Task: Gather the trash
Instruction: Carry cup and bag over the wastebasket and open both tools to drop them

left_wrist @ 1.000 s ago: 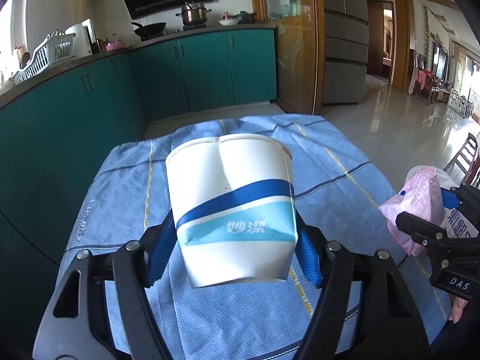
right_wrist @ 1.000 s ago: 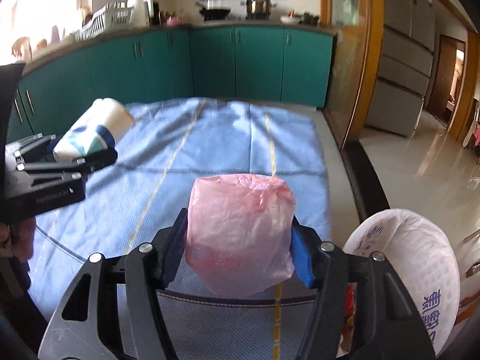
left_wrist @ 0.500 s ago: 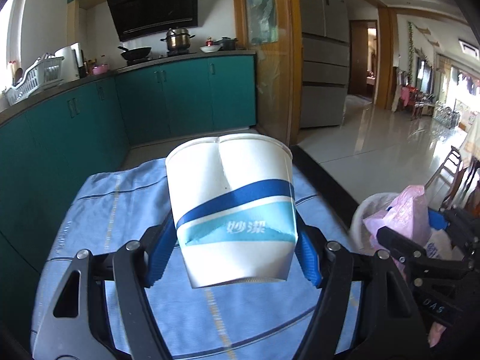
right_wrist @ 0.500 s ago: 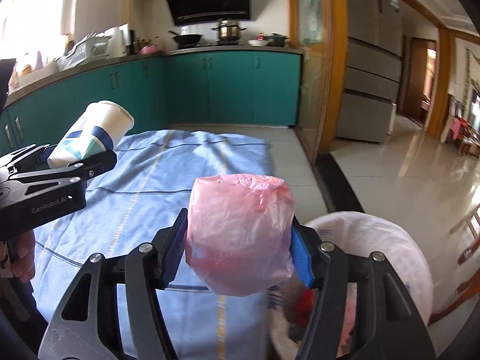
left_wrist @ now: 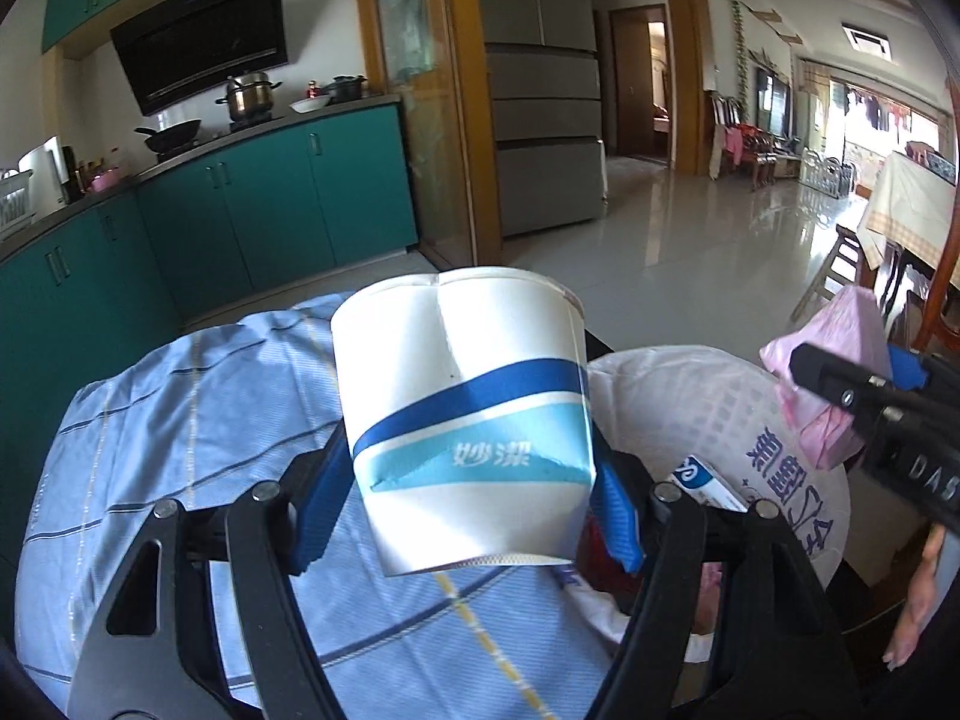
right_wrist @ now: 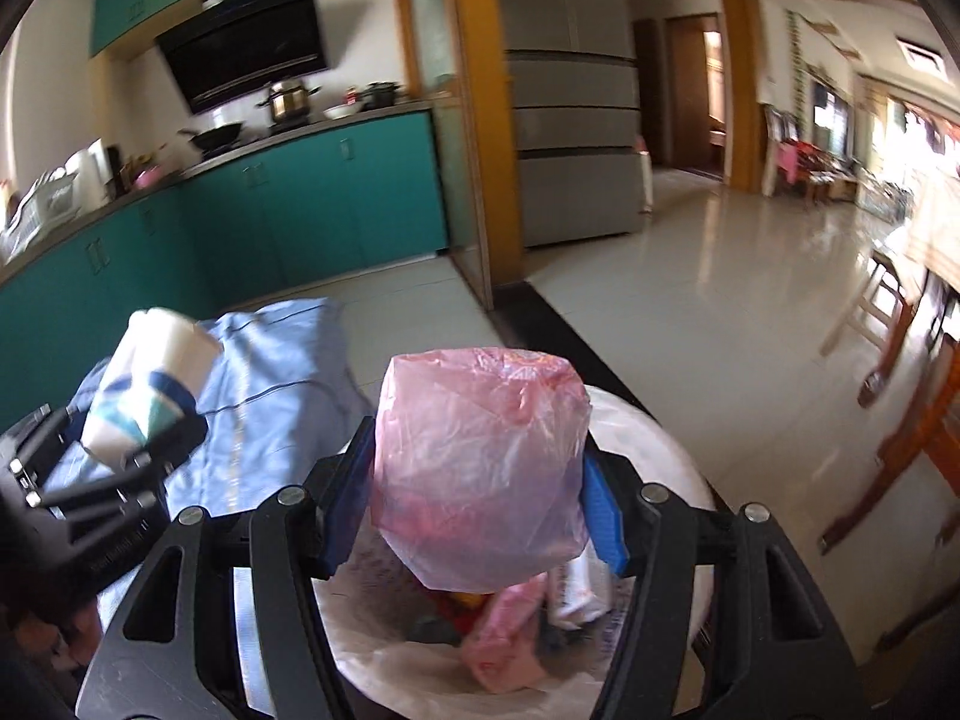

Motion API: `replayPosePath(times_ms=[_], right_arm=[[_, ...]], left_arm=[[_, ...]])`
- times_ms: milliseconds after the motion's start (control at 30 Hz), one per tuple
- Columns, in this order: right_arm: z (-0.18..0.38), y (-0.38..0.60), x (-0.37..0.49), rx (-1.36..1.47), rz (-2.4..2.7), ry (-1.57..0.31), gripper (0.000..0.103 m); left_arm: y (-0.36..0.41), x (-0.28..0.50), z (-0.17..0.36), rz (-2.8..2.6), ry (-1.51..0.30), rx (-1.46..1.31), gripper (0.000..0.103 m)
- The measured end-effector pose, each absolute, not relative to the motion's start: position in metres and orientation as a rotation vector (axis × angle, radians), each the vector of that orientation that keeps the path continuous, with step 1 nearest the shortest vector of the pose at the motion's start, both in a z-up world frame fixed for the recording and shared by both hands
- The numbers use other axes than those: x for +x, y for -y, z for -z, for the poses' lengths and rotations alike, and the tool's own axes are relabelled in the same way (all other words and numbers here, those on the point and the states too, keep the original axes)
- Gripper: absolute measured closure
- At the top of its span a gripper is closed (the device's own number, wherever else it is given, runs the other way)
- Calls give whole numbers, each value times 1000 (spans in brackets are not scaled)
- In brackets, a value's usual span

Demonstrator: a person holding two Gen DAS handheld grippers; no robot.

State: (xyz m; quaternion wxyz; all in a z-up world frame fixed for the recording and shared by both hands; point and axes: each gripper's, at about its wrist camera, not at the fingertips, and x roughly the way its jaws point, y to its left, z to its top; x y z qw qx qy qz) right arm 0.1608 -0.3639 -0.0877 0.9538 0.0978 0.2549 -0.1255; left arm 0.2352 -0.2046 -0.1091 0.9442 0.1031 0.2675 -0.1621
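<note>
Left gripper: clamped on the paper cup — over the blue cloth.
Right gripper: pinched the pink bag — above the bin.

Black claw frames, blue pads, silver screws.

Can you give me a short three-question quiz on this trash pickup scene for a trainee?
1. True or false: the left tongs grip a paper cup.
2. What do the right tongs hold? A) a glass bottle B) a pink plastic bag C) nothing
3. Fill in: below the right tongs sits a bin lined with a white ____.

Key:
1. True; the blue pads press its sides.
2. B
3. bag; trash already lies inside it.
</note>
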Motion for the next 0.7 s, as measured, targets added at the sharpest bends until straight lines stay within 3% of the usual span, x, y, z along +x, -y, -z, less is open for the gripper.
replayPosePath(times_ms=[500,700], right_arm=[[99,403,134,309,327,-513,42],[100,404,135,301,329,-522,42]], left_arm=[[290,251,174,451,-692,239,32],[295,249,172,457,-669,243,32]])
